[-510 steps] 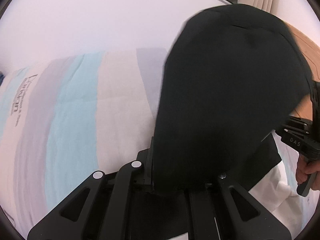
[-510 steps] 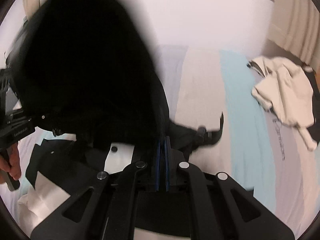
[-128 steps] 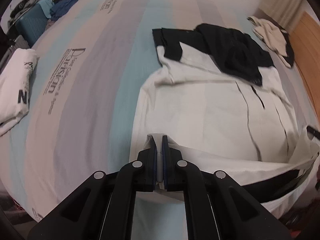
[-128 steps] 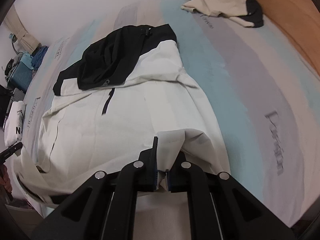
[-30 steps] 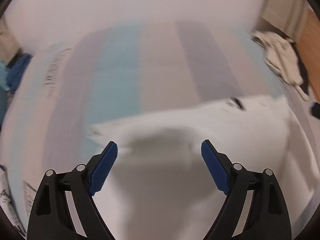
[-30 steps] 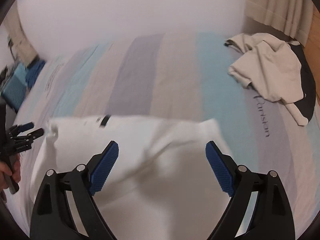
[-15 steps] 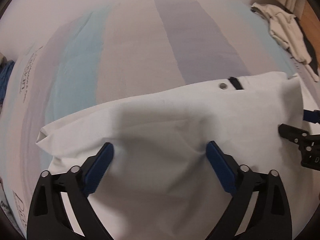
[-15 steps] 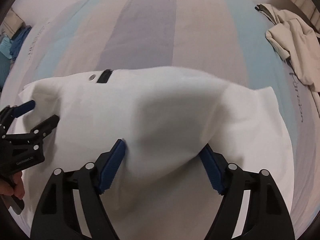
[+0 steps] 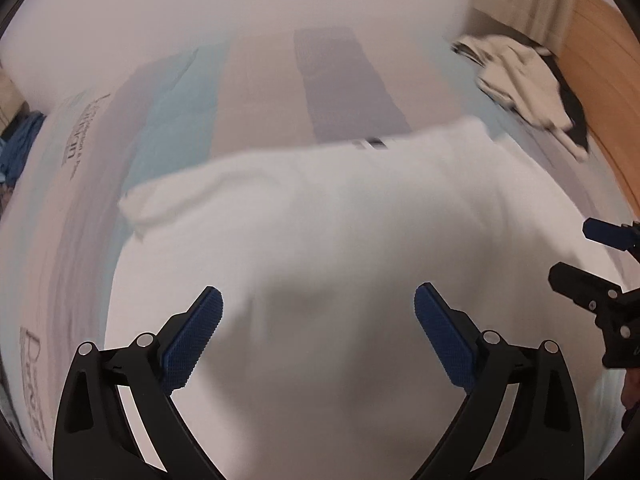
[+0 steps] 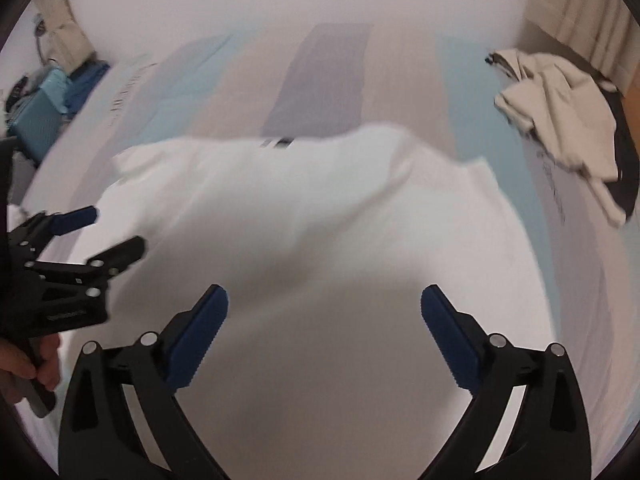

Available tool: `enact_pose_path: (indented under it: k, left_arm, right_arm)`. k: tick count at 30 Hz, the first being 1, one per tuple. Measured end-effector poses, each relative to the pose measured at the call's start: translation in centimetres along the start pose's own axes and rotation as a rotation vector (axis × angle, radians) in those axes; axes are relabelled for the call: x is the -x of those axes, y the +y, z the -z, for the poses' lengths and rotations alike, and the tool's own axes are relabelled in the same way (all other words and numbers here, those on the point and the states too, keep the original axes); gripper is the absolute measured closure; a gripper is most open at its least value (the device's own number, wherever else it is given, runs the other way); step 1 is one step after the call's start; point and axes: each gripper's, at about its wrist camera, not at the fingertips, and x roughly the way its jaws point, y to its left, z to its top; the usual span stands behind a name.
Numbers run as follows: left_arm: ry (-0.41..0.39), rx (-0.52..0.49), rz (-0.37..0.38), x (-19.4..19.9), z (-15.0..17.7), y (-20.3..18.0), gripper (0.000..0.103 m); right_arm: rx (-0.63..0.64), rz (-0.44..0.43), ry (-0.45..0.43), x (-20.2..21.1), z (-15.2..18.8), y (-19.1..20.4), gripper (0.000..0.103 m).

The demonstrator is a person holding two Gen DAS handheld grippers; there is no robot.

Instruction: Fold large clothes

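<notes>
a home bedroom: striped bedsheet (image 10: 328,80), curtain (image 10: 580,12), crumpled beige garment (image 10: 560,120)

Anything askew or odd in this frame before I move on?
Only the folded white garment: its far-right corner pokes out unevenly past the fold. A crumpled beige garment lies unfolded at the bed's far right. Both hand-held grippers hover open.

The right gripper (image 10: 324,320), jaws just widened and empty, hung over the white garment (image 10: 320,220); the left gripper (image 10: 108,232) stood at left.
</notes>
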Motion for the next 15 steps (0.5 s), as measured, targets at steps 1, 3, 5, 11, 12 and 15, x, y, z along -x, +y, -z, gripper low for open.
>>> enact_pose_path:
  k: [1, 3, 5, 11, 12, 15]
  left_arm:
    - [-0.013, -0.019, -0.008, 0.6, 1.3, -0.8, 0.008]
    - [-0.011, -0.054, -0.021, 0.4, 3.5, -1.7, 0.008]
    - [0.03, -0.049, -0.013, -0.9, 5.4, -1.0, 0.01]
    - [0.092, -0.024, 0.011, -4.9, 7.9, -0.1, 0.006]
    - [0.087, -0.038, 0.011, -5.2, 8.3, -0.1, 0.006]
    - [0.082, -0.05, 0.015, -6.0, 8.9, -0.3, 0.005]
  right_arm:
    - [0.0, 0.011, -0.006, 0.5, 1.1, 0.9, 0.01]
    - [0.019, 0.012, -0.012, 0.8, 3.9, 1.7, 0.01]
    - [0.001, 0.017, 0.02, -0.7, 5.9, 1.5, 0.01]
    - [-0.014, 0.023, 0.049, -4.5, 8.7, 0.1, 0.009]
    - [-0.006, 0.025, 0.048, -4.7, 8.9, 0.1, 0.009]
    - [0.016, 0.022, 0.046, -5.9, 9.8, -0.2, 0.008]
